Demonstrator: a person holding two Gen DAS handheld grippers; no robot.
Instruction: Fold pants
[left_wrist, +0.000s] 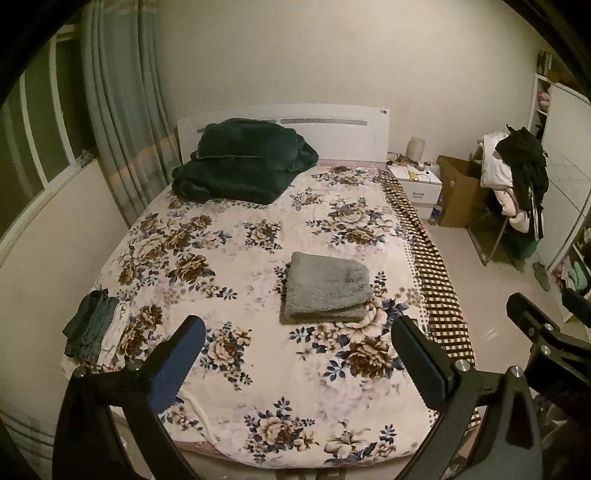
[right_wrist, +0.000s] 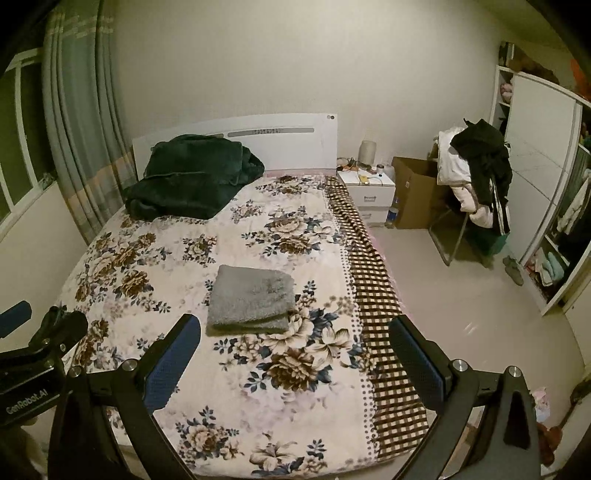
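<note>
well beyond fingers (left_wrist: 192, 332), folded pants (left_wrist: 327, 288)

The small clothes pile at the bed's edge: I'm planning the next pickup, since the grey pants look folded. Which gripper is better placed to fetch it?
Left, probably. The clothes pile lies just beside the left gripper, whose jaws are open and empty. The right gripper, also open, sits further towards the checked side of the bed, beyond the folded grey pants.
</note>
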